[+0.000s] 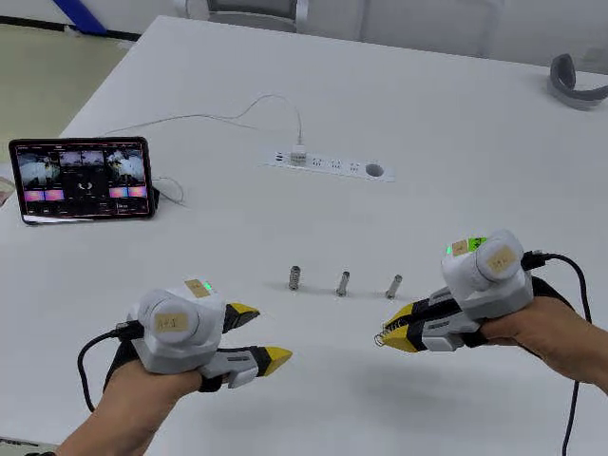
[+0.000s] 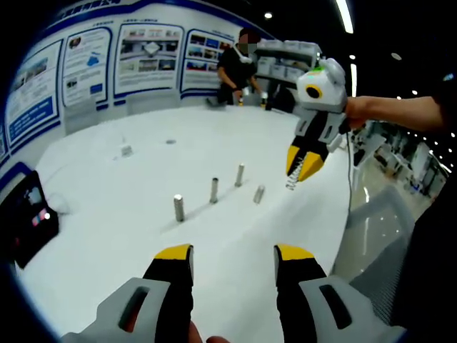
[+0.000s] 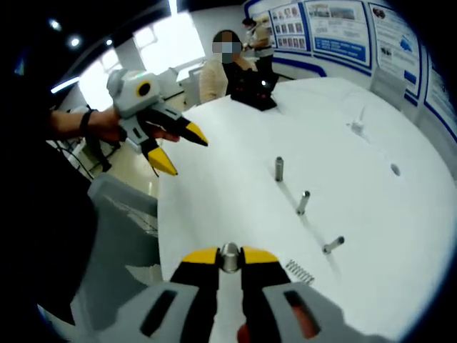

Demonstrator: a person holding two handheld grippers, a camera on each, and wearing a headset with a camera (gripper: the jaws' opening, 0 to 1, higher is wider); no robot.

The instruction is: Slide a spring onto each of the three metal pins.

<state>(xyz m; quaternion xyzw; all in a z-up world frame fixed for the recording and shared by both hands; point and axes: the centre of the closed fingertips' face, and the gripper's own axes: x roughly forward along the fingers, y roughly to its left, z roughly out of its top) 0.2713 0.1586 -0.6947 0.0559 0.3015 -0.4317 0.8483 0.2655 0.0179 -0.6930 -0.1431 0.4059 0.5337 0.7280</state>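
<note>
Three metal pins (image 1: 343,283) stand in one row ahead of both tools' jaws. Springs come to two for certain: one spring (image 1: 380,338) nipped at the tip of the right gripper (image 1: 393,334), and a second spring (image 3: 300,271) lying just beside those jaws in the right gripper view. From that gripper, the farthest pin (image 1: 294,277) looks coil-wrapped (perhaps a third; I cannot tell). There are two grippers, counting the left gripper (image 1: 266,333). Beyond the pins are one power strip (image 1: 328,163) and one tablet (image 1: 83,179).
</note>
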